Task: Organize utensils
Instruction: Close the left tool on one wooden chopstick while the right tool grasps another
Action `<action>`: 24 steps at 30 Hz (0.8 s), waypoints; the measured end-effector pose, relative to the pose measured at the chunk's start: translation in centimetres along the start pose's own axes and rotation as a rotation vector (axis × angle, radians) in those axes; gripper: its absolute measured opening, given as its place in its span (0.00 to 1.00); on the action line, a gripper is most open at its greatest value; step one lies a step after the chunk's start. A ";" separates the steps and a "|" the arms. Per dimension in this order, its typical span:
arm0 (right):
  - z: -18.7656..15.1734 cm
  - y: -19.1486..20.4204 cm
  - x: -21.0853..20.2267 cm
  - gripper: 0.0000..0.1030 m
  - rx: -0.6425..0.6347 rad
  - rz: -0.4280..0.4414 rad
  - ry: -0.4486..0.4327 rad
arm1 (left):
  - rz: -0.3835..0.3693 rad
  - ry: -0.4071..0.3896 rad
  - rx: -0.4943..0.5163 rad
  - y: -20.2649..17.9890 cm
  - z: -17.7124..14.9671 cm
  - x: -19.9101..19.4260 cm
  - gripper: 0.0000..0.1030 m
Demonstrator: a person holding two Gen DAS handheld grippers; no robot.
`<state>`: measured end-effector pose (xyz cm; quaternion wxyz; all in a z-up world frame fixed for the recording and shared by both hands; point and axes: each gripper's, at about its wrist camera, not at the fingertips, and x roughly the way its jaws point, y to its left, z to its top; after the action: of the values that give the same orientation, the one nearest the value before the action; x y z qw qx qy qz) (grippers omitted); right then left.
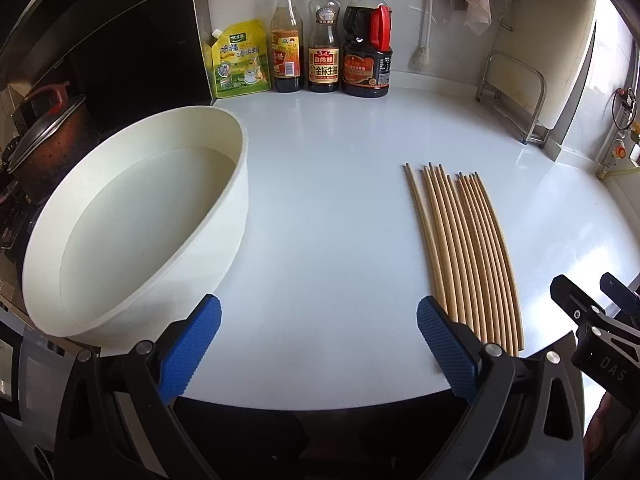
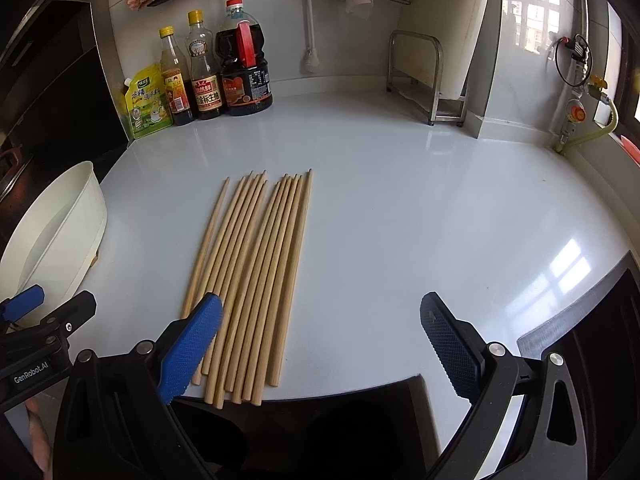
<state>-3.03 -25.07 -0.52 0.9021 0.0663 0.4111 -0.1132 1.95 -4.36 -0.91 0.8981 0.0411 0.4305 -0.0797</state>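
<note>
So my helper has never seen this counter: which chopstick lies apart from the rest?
On the white countertop, right of the white basin, lies a row of wooden chopsticks. The lone chopstick is the leftmost, nearest the basin, with a gap beside it.

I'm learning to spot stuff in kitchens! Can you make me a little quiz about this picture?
1. True or false: the chopsticks lie inside the white tub.
2. Which is nearer the chopsticks: A) left tongs B) right tongs?
3. Fill in: the three sauce bottles stand against the back ____.

Key: 1 false, they lie on the counter; 2 B; 3 wall.
</note>
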 end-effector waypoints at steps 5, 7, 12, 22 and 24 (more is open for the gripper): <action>0.5 -0.4 2.8 0.92 -0.017 -0.024 0.050 | -0.042 0.032 0.015 -1.5 1.0 2.2 0.94; 0.6 -0.4 3.9 0.92 -0.023 -0.032 0.063 | -0.049 0.044 0.021 -2.1 1.3 3.2 0.94; 1.1 -0.5 6.1 0.92 -0.027 -0.043 0.108 | -0.052 0.081 0.020 -2.4 1.8 5.4 0.94; 1.6 -1.0 7.9 0.92 -0.032 -0.100 0.124 | -0.047 0.122 0.015 -2.7 2.5 8.0 0.94; 1.6 -0.8 8.0 0.92 -0.054 -0.119 0.130 | -0.056 0.129 0.009 -2.7 2.6 8.3 0.94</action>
<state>3.06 -27.34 -5.58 0.8668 0.0247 0.4747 -0.1509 8.59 -8.33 -5.79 0.8657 0.0381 0.4881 -0.1041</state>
